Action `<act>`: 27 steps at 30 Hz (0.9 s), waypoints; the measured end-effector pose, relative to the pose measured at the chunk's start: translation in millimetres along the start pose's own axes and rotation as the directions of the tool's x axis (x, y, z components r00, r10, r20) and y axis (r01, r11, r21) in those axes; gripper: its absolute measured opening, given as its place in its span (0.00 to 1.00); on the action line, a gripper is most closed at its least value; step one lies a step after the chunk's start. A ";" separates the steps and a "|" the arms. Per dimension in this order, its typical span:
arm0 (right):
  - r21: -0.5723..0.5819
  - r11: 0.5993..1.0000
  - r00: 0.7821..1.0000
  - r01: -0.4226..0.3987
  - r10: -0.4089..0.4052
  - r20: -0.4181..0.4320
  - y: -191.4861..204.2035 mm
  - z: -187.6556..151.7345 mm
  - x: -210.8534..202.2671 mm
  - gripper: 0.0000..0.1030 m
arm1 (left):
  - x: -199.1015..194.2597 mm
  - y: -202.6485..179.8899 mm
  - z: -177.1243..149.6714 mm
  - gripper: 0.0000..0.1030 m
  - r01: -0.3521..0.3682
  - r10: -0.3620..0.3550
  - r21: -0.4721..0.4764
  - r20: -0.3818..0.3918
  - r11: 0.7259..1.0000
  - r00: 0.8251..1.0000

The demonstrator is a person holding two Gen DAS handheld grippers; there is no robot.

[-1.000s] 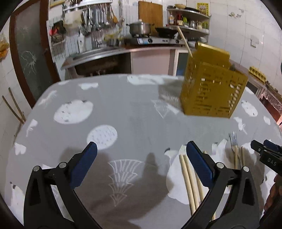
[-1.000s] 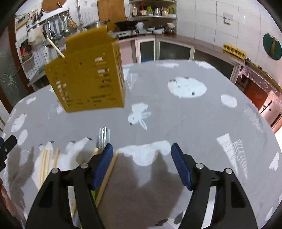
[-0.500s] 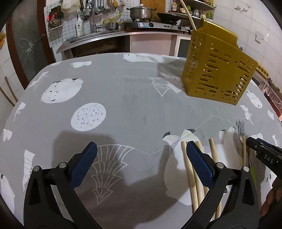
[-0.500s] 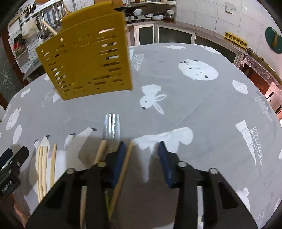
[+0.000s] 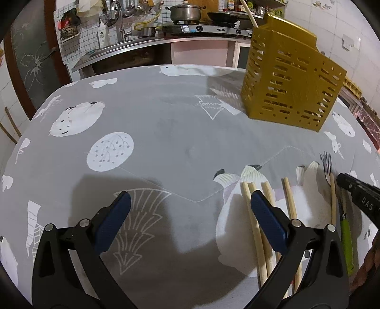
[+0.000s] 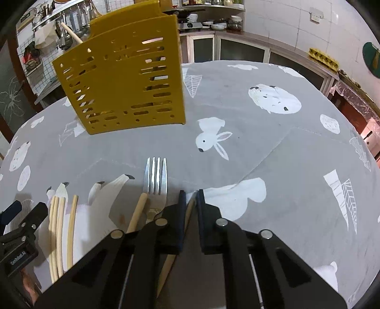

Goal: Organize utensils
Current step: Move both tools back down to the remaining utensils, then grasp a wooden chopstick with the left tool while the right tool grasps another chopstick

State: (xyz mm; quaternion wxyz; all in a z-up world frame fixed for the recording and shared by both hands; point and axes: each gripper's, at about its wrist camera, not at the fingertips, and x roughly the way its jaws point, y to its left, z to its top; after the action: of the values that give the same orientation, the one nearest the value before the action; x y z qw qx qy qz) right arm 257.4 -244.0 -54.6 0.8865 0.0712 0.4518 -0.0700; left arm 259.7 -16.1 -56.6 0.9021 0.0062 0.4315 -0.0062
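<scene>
A yellow slotted utensil holder (image 5: 289, 85) (image 6: 125, 78) stands on the grey patterned tablecloth (image 5: 166, 133), with one wooden stick poking out of its top. Several wooden chopsticks (image 5: 251, 214) (image 6: 57, 225) and a metal fork (image 6: 155, 180) (image 5: 327, 168) lie side by side in front of it. My right gripper (image 6: 190, 197) is closing, its pads pinching one chopstick (image 6: 190, 209) just right of the fork. My left gripper (image 5: 190, 209) hangs open low over the cloth, its right finger (image 5: 266, 218) above the leftmost chopsticks, nothing between the pads.
A green-handled utensil (image 5: 345, 237) lies beside the fork's handle. The right gripper's tip (image 5: 358, 192) shows at the left view's right edge. Behind the table run a sink counter (image 5: 123, 47) and a stove with a pot (image 5: 185, 14). Cabinets (image 6: 242, 50) line the far wall.
The right gripper's jaws have gone from wide open to pinched on a chopstick beside the fork. The left gripper has sunk closer to the table, still open.
</scene>
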 end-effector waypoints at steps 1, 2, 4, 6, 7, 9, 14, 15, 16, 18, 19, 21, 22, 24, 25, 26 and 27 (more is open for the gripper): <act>-0.003 1.000 1.000 -0.001 0.001 0.000 0.0 -0.2 -0.1 0.09 | 0.3 -0.5 -0.4 0.94 -0.001 0.001 0.004 -0.002 1.000 1.000; -0.006 1.000 1.000 -0.002 0.002 0.002 0.5 -0.5 -0.4 0.09 | 0.7 -1.1 -0.6 0.92 -0.002 0.002 0.009 -0.005 1.000 1.000; -0.008 1.000 1.000 -0.003 0.003 0.004 0.6 -1.1 -0.6 0.09 | 0.5 -1.5 -1.5 0.91 0.004 -0.004 0.013 -0.006 1.000 1.000; -0.013 1.000 1.000 -0.001 0.001 0.009 1.4 -2.1 -0.9 0.09 | 0.3 -2.5 -2.2 0.90 0.006 -0.006 0.018 -0.008 1.000 1.000; -0.013 1.000 1.000 -0.001 0.001 0.011 1.6 -3.2 -1.7 0.09 | 0.3 -2.9 -2.5 0.90 0.006 -0.006 0.020 -0.007 1.000 1.000; -0.011 1.000 1.000 0.000 0.000 0.013 0.9 -3.3 -1.4 0.09 | -1.1 -5.9 -3.7 0.87 0.016 -0.016 0.030 -0.008 0.999 1.000; -0.008 1.000 1.000 0.001 -0.001 0.017 1.5 -4.7 -2.0 0.09 | -1.2 -19.7 -9.5 0.80 0.014 -0.012 0.077 -0.026 0.997 1.000; -0.006 1.000 1.000 -0.002 0.002 0.017 1.2 -4.8 -2.0 0.09 | -1.4 -20.0 -9.6 0.79 0.018 -0.016 0.075 -0.028 0.997 0.999; -0.004 1.000 1.000 -0.004 0.004 0.018 0.6 -5.0 -2.1 0.09 | -1.5 -19.4 -9.5 0.79 0.022 -0.020 0.071 -0.031 0.997 0.999; 0.000 1.000 1.000 -0.003 0.003 0.018 0.3 -4.6 -1.8 0.09 | -1.3 -18.8 -9.0 0.77 0.026 -0.024 0.068 -0.034 0.997 0.999; 0.000 1.000 1.000 0.000 0.000 0.018 0.9 -4.3 -1.6 0.09 | -1.2 -19.5 -8.5 0.75 0.026 -0.024 0.068 -0.033 0.997 0.999; -0.002 1.000 1.000 0.011 -0.011 0.015 3.5 -2.2 -0.3 0.09 | -1.3 -22.1 -7.3 0.65 0.025 -0.023 0.067 -0.033 0.997 0.999; -0.002 1.000 1.000 0.015 -0.015 0.013 4.2 -1.3 0.2 0.09 | -1.0 -25.4 -5.6 0.62 0.025 -0.022 0.066 -0.034 0.997 0.999; 0.005 1.000 1.000 0.013 -0.013 0.008 4.3 2.0 1.9 0.08 | -0.2 -30.9 -1.7 0.46 0.026 -0.023 0.065 -0.041 0.998 0.999; 0.013 1.000 1.000 0.007 -0.007 0.005 3.1 3.2 2.5 0.07 | 0.3 -34.0 0.7 0.39 0.038 -0.035 0.066 -0.049 0.997 0.998; 0.027 1.000 1.000 -0.004 0.003 0.001 0.9 4.8 2.7 0.07 | 0.9 -36.9 3.0 0.28 0.045 -0.041 0.069 -0.056 0.997 0.998; 0.038 0.999 1.000 -0.014 0.014 0.000 -1.3 5.8 2.3 0.07 | 1.4 -39.0 4.6 0.18 0.048 -0.044 0.071 -0.061 0.996 0.997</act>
State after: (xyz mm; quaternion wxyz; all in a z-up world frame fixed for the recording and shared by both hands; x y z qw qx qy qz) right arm 263.0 -246.5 -53.1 0.8854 0.0912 0.4500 -0.0722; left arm 263.6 -55.1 -55.0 0.8876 0.0289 0.4577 -0.0424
